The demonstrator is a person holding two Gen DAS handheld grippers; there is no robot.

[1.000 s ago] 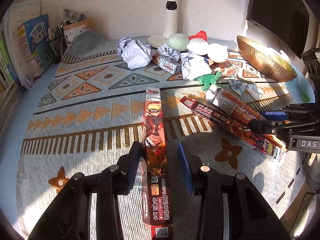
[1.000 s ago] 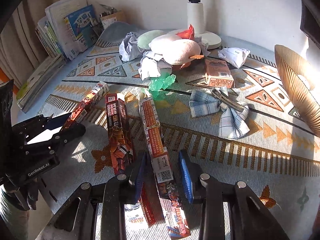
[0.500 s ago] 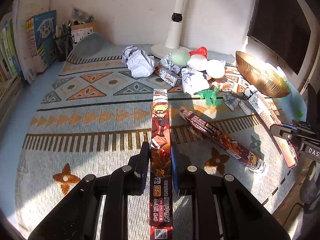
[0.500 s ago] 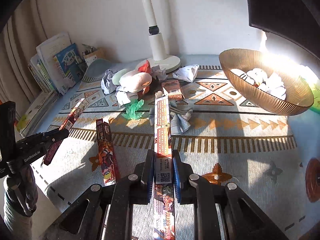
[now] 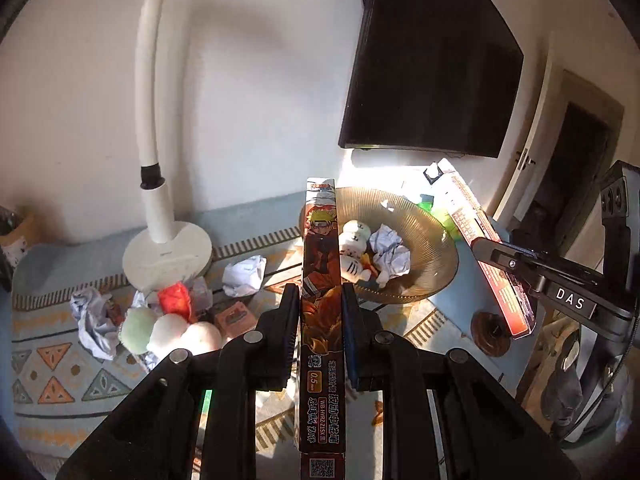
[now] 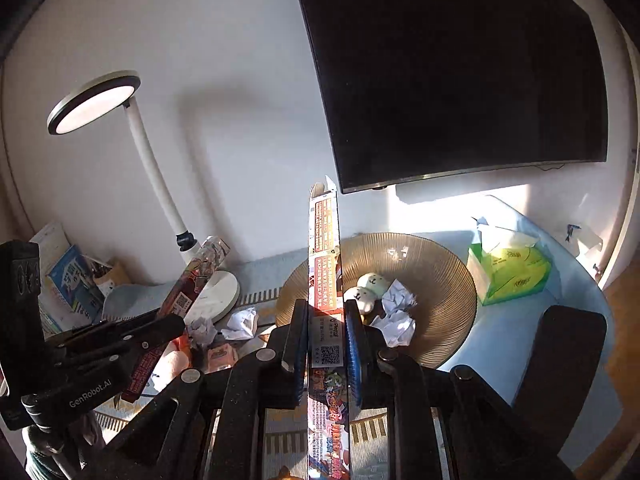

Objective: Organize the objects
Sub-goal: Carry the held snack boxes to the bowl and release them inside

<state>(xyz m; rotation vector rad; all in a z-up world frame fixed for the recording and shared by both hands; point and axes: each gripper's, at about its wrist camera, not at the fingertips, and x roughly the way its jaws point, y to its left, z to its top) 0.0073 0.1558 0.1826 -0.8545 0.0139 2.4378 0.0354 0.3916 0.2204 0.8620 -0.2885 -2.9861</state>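
My left gripper [image 5: 320, 316] is shut on a long dark Naruto pen box [image 5: 321, 264] and holds it lifted, its far end over the rim of the amber ribbed bowl [image 5: 424, 248]. My right gripper [image 6: 327, 328] is shut on a long orange pen box [image 6: 325, 248], also lifted and pointing toward the same bowl [image 6: 440, 276]. The bowl holds white plush toys [image 5: 354, 248] and crumpled paper [image 5: 390, 248]. Each view shows the other gripper with its box: the right one [image 5: 486, 248] and the left one [image 6: 160, 326].
A white desk lamp [image 5: 164, 256] stands at the back. Plush toys [image 5: 172, 332], crumpled paper [image 5: 244, 276] and a small orange box [image 5: 234, 316] lie on the patterned mat. A green tissue box [image 6: 508, 272] sits right of the bowl. A dark monitor [image 6: 460, 72] hangs above.
Both grippers closed on their pen boxes on the mat, then lifted them and swung them up and right toward the bowl.
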